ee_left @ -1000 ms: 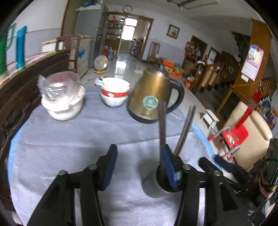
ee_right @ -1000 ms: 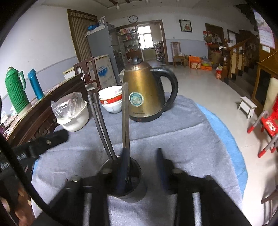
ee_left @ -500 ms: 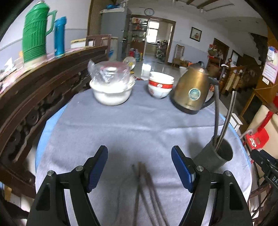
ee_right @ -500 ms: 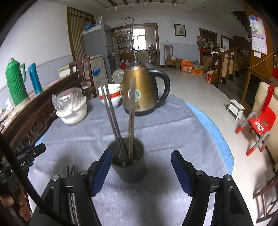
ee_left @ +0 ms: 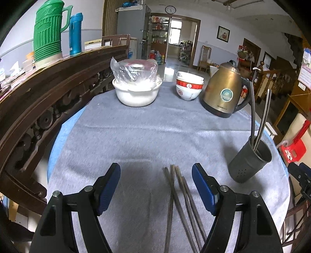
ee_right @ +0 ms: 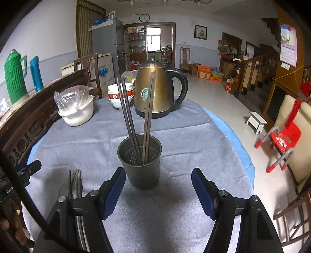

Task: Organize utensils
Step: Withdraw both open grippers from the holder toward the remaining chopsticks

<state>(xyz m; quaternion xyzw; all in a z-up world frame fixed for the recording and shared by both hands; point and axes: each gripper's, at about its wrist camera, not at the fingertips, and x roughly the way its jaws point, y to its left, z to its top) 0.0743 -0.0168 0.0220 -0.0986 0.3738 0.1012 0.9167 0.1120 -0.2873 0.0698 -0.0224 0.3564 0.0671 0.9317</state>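
Round tabletop (ee_left: 147, 136) under a grey cloth over a blue one, in a large tiled room with a wall clock (ee_right: 144, 18) above a doorway.

Landmark: dark metal utensil cup (ee_right: 139, 161), upright on the cloth near the tabletop's near edge. Inside the cup, four chopsticks (ee_right: 136, 120) standing in two pairs, one pair leaning left, the other leaning slightly right, tips well above the rim.

Left of the cup, flat on the cloth and a little apart from it: loose bundle of dark chopsticks (ee_left: 180, 204), far ends close together, near ends fanning slightly.

Behind the cup: brass-coloured electric kettle (ee_right: 157, 91) with a black handle. Behind and to the left of the cup: stack of white bowls (ee_left: 189, 87) with a red band, then a larger white bowl (ee_left: 137, 91) topped by a clear plastic bag. Farther left of the cup, on a dark carved wooden ledge: green thermos (ee_left: 48, 31) beside a blue flask (ee_left: 75, 33).

Right gripper (ee_right: 158, 186) just in front of the cup, blue pads spread wide, nothing between them, pads clear of the cup's wall.

Left gripper (ee_left: 156, 184) left of the cup, above the loose chopsticks, jaws likewise wide apart and gripping nothing; far ends of the bundle seen between the pads, nearer the right-hand one, untouched by either.

Far right of the cup, on the floor: red plastic chair (ee_right: 283, 140) and a small white stool (ee_right: 256, 121).
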